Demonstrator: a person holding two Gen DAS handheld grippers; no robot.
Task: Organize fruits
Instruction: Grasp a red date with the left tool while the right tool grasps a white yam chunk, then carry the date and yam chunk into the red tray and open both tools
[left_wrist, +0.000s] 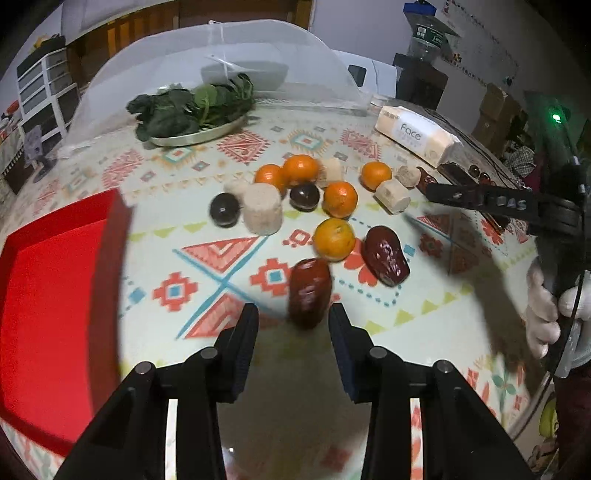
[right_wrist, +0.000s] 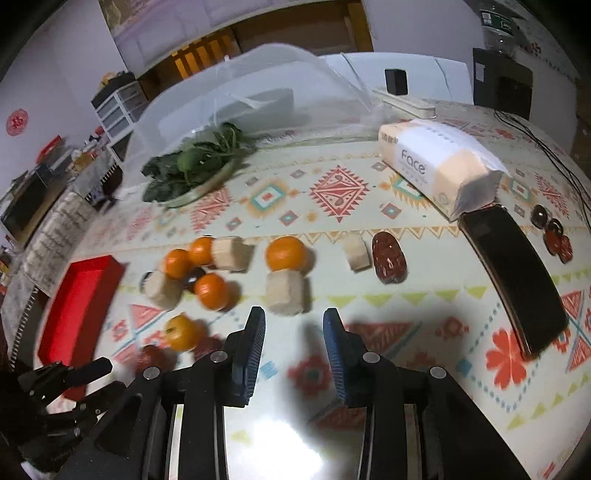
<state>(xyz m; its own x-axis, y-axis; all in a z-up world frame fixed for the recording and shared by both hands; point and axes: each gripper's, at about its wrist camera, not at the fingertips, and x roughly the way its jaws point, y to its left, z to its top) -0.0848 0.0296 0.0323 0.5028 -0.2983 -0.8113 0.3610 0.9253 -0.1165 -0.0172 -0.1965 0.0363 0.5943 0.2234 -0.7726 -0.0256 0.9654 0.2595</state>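
Several oranges (left_wrist: 334, 239), two dark plums (left_wrist: 304, 196), beige cylinder pieces (left_wrist: 262, 214) and two red dates lie scattered on the patterned tablecloth. My left gripper (left_wrist: 293, 321) is open and low over the table. The nearer red date (left_wrist: 309, 291) lies between its fingertips, close to the right pad, with a gap on the left. The second date (left_wrist: 386, 254) lies just beyond. My right gripper (right_wrist: 293, 328) is open with nothing between its fingers. A beige cylinder (right_wrist: 286, 295) stands just ahead of it, with an orange (right_wrist: 286, 253) behind that.
A red tray (left_wrist: 55, 302) sits at the table's left edge. A plate of greens (left_wrist: 195, 110) under a mesh cover stands at the back. A tissue pack (right_wrist: 436, 162) and a black phone (right_wrist: 513, 273) lie right. A gloved hand (left_wrist: 546, 314) holds the right gripper.
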